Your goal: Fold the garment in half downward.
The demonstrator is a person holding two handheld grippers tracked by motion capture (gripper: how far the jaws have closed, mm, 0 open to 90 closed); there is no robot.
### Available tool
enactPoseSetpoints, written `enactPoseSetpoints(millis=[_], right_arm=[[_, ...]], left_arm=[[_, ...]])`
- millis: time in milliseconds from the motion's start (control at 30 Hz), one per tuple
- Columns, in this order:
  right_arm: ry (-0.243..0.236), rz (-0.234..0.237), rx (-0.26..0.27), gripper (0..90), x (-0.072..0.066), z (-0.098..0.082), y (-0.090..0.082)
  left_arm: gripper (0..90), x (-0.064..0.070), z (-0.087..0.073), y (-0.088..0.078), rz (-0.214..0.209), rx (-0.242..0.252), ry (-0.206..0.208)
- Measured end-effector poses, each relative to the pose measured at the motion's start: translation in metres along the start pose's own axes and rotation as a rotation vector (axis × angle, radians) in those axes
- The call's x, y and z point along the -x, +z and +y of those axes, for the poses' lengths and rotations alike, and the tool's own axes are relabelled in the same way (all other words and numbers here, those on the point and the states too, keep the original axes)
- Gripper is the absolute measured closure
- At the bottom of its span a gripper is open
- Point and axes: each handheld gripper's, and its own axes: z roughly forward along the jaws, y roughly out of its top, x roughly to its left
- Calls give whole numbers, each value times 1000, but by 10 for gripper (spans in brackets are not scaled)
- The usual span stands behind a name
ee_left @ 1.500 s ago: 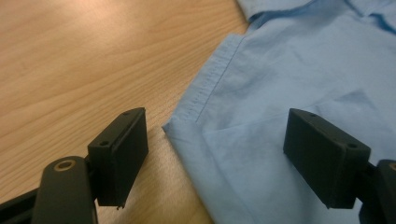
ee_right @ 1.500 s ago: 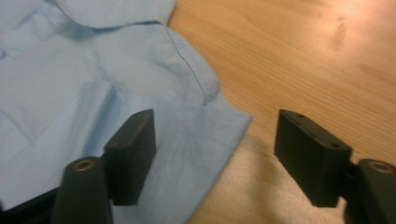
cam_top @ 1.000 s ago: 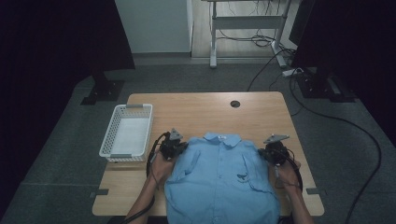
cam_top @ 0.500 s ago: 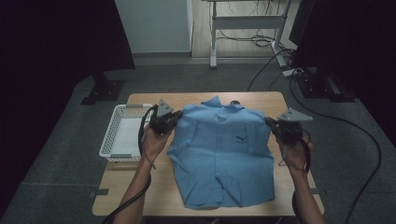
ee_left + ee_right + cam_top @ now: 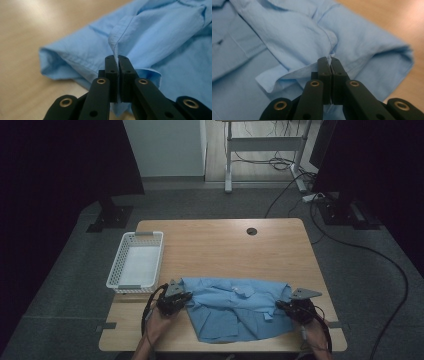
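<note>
Dark floor and black curtains surround a wooden table (image 5: 215, 245); I take its near edge (the person's side) as my reference.

1. Shirt (image 5: 235, 307): a light-blue shirt lies folded over itself in a rumpled band close to the near edge, spanning most of the gap between the two grippers. Its collar faces up near the middle of the band.

2. Left gripper (image 5: 181, 299): I read it at the shirt's left end, just in from the near edge. In the left gripper view the jaws stand pressed together with a stitched fold of shirt (image 5: 150, 37) pinched between their tips; cloth also hangs below the jaws.

3. Right gripper (image 5: 286, 306): it sits at the shirt's right end, about as near the edge as the left one. In the right gripper view the jaws are likewise clamped together on a thin edge of shirt (image 5: 294, 32), with a small tuft of cloth showing at the tips.

4. Basket (image 5: 135, 261): a white mesh basket stands farther from the near edge, on the table's left side, just beyond the left gripper and apart from the shirt.

5. Hole (image 5: 251, 231): a round cable hole lies toward the far edge.
</note>
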Motion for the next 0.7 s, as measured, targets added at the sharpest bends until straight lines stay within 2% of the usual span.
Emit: enactPoseSetpoints(millis=[67, 100, 267, 367, 433, 500, 567, 700], right_arm=[[5, 7, -14, 876, -1, -3, 3], [7, 11, -18, 875, 0, -4, 3], [31, 29, -16, 855, 2, -4, 4], [43, 30, -9, 772, 3, -4, 2], [46, 16, 1, 689, 5, -4, -1], [57, 11, 20, 601, 7, -3, -4], [58, 6, 40, 528, 9, -1, -7], [62, -24, 67, 431, 15, 5, -11]], left_arm=[[863, 0, -2, 2, -2, -15, 5], [861, 1, -4, 6, -9, -43, 13], [823, 0, -5, 7, -21, -50, 11], [678, -3, -4, 4, -18, -41, 5], [547, -4, 0, 0, -10, -45, 21], [464, -7, 5, -4, -28, -42, 41], [400, -10, 12, -8, -45, -45, 56], [350, -14, 31, -8, -67, -37, 68]])
